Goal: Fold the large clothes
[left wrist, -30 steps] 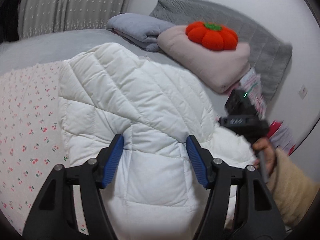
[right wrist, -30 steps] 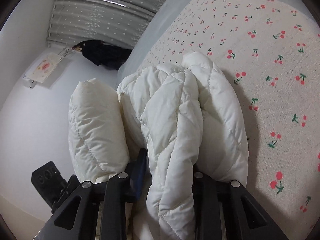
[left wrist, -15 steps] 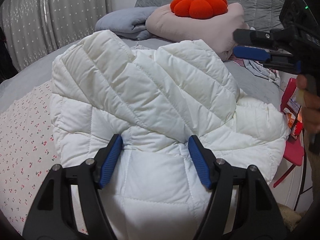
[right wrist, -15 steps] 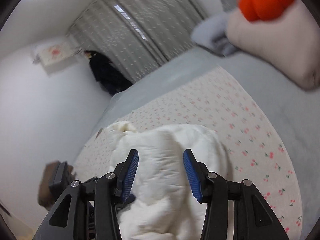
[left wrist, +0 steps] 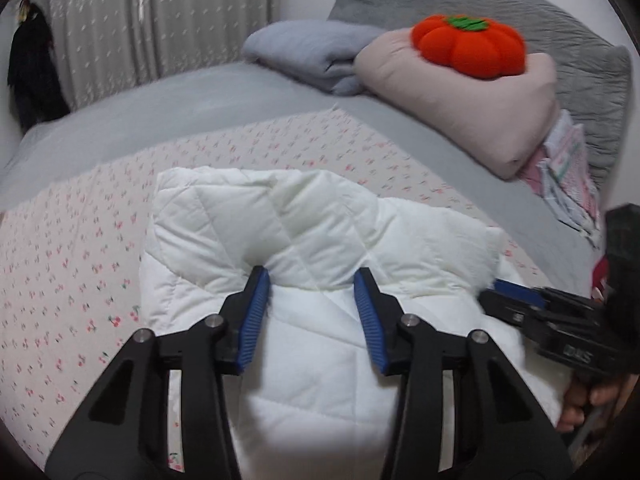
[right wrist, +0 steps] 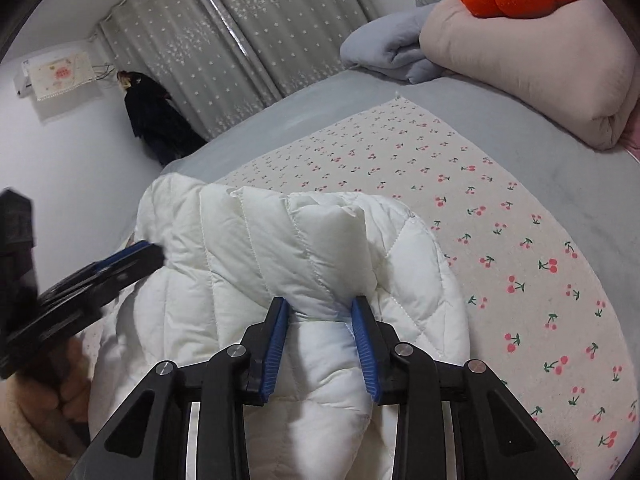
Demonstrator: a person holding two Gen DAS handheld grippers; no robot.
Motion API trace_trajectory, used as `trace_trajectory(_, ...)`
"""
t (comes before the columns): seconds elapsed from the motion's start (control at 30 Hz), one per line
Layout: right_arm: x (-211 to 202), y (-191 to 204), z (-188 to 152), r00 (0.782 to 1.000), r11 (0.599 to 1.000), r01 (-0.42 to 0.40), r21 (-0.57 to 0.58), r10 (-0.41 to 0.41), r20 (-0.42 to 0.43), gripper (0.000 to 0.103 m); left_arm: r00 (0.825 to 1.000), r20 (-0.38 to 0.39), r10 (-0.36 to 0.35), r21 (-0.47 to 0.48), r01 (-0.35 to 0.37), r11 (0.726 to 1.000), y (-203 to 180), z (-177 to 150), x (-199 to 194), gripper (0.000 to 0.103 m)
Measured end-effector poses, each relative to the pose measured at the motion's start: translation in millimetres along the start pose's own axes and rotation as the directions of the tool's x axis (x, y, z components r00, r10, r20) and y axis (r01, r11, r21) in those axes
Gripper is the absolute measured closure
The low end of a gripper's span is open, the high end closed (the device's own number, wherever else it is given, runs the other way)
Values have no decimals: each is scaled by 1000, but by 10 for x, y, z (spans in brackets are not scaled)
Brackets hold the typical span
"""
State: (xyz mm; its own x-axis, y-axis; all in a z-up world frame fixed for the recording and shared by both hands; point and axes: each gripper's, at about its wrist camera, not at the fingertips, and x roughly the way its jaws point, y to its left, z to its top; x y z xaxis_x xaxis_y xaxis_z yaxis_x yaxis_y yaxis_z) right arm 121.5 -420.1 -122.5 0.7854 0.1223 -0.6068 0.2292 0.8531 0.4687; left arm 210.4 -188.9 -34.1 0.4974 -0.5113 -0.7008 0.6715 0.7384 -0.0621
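A white quilted puffer jacket (left wrist: 304,248) lies bunched on the cherry-print sheet (left wrist: 72,248) at the near edge of the bed; it also shows in the right wrist view (right wrist: 280,248). My left gripper (left wrist: 312,276) is shut on a thick fold of the jacket, its blue pads pressing into the padding. My right gripper (right wrist: 320,304) is shut on another thick fold of the jacket. Each gripper shows at the side of the other's view: the right gripper in the left wrist view (left wrist: 516,292) and the left gripper in the right wrist view (right wrist: 132,256).
A pink folded duvet (left wrist: 472,108) with an orange pumpkin cushion (left wrist: 468,46), a blue-grey blanket (left wrist: 308,52) and a grey pillow (left wrist: 500,8) lie at the head of the bed. Grey curtains (right wrist: 248,28) and a black garment (right wrist: 156,120) stand beyond the bed.
The jacket was held high and has come down onto the sheet, folded over. My right gripper let go half a second ago and has closed again on a fold.
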Motion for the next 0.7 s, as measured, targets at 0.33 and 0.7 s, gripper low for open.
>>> trace_trajectory(0.33,261,-69,-33,997,997,-77,25,77,1,70,1000,1,-17,-79,17,997,202,-276,346,55)
trace_trajectory(0.7,223,-99,-5,996,996,-90,4,90,-4,63,998,44,-51,-121,56,991,256,-253,62,34)
